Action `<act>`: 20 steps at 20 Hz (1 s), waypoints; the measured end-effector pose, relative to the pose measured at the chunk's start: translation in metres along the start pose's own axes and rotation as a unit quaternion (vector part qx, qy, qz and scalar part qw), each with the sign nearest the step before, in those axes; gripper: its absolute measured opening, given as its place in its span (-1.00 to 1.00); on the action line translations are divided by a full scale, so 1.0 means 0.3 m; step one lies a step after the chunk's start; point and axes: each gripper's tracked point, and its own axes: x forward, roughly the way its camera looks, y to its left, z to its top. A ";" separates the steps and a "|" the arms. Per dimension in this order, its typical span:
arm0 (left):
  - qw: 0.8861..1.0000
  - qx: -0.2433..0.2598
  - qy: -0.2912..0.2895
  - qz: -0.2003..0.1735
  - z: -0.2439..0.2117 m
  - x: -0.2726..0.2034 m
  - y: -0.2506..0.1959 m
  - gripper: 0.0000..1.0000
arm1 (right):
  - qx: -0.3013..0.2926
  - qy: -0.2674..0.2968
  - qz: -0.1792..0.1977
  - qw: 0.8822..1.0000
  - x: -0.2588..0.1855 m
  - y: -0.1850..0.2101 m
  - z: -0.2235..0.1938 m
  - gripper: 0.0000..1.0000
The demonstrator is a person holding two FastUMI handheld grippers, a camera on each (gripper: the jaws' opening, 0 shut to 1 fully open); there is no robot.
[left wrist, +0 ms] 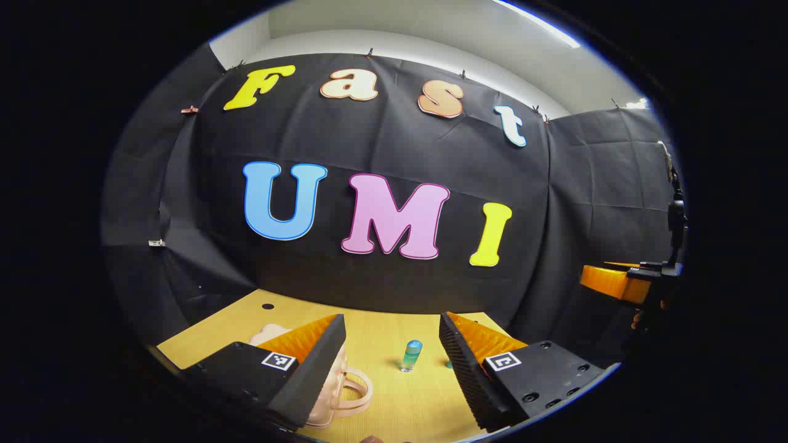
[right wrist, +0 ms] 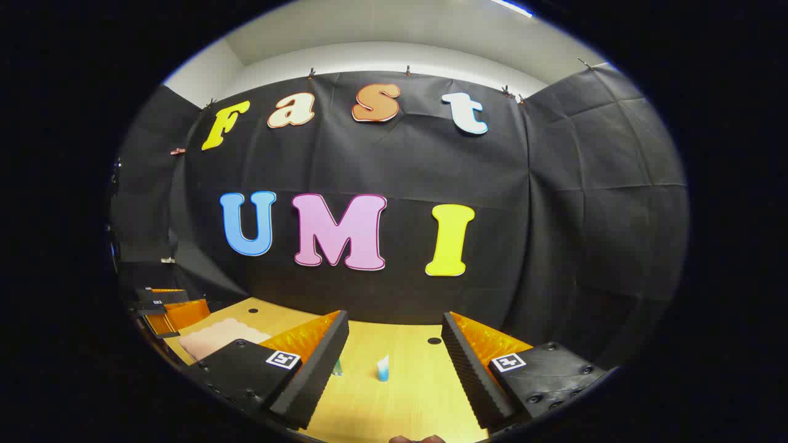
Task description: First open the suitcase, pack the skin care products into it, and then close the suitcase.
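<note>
Left gripper (left wrist: 391, 363): jaws released, raised above bench (left wrist: 394, 332), aimed toward bottle (left wrist: 410, 355).
Suitcase (left wrist: 335, 384): lower left, lid closed, unopened.
Right gripper (right wrist: 394, 363): jaws released, empty.

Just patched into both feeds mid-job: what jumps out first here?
The pale pink suitcase with a loop handle lies shut on the light wooden table, partly behind the left gripper's open fingers. A small clear bottle with a blue-green cap stands upright mid-table. In the right gripper view, the open right gripper frames a small blue and white tube.
</note>
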 end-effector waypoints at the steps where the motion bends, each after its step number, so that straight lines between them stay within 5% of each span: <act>1: 1.000 0.002 -0.002 0.002 0.001 0.000 0.011 0.92 | -0.006 0.002 -0.002 1.000 0.001 -0.003 -0.004 0.92; 20: 0.999 0.030 0.025 -0.032 -0.051 -0.029 0.001 0.92 | -0.014 -0.016 0.019 1.000 0.018 0.094 0.008 0.92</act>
